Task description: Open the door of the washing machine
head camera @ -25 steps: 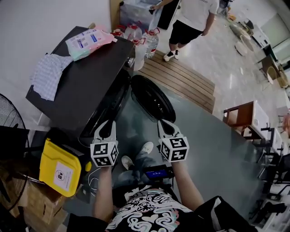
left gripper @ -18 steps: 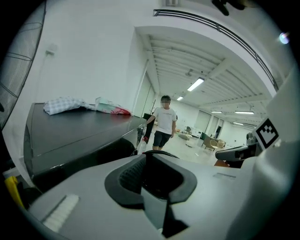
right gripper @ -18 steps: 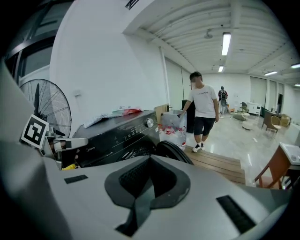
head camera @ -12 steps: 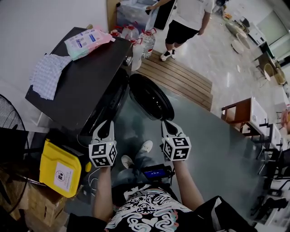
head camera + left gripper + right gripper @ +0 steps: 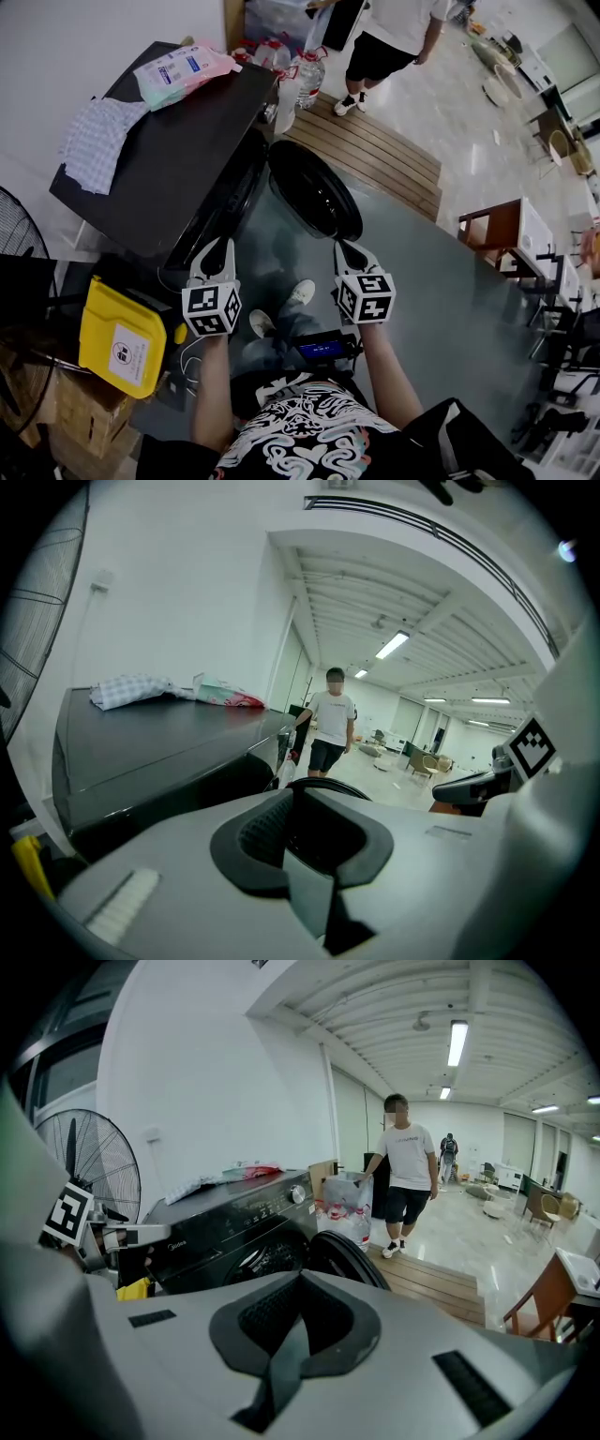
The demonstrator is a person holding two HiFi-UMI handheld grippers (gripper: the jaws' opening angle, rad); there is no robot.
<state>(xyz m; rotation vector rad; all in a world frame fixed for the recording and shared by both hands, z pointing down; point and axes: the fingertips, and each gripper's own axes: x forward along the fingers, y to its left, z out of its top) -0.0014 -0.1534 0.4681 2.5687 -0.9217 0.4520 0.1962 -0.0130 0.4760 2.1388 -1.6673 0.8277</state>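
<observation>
The black washing machine (image 5: 159, 173) stands at the left, and its round door (image 5: 315, 200) hangs swung open to the right of the drum opening (image 5: 228, 208). My left gripper (image 5: 215, 246) is shut and empty, held just in front of the machine's lower front. My right gripper (image 5: 345, 249) is shut and empty too, a little short of the open door's near edge. The right gripper view looks past its shut gripper (image 5: 298, 1286) at the machine (image 5: 234, 1222) and door (image 5: 354, 1252). The left gripper view looks past its shut gripper (image 5: 305, 799) along the machine's top (image 5: 159, 747).
A checked cloth (image 5: 97, 141) and a pink pack (image 5: 183, 68) lie on the machine. Water bottles (image 5: 309, 80) and a wooden platform (image 5: 375, 159) lie beyond the door, where a person (image 5: 389, 37) stands. A yellow container (image 5: 122, 337) and a fan (image 5: 14, 234) sit at the left.
Both grippers stay shut and almost in place, short of the machine. The door stays open. The person at the back has drifted slightly further away.
</observation>
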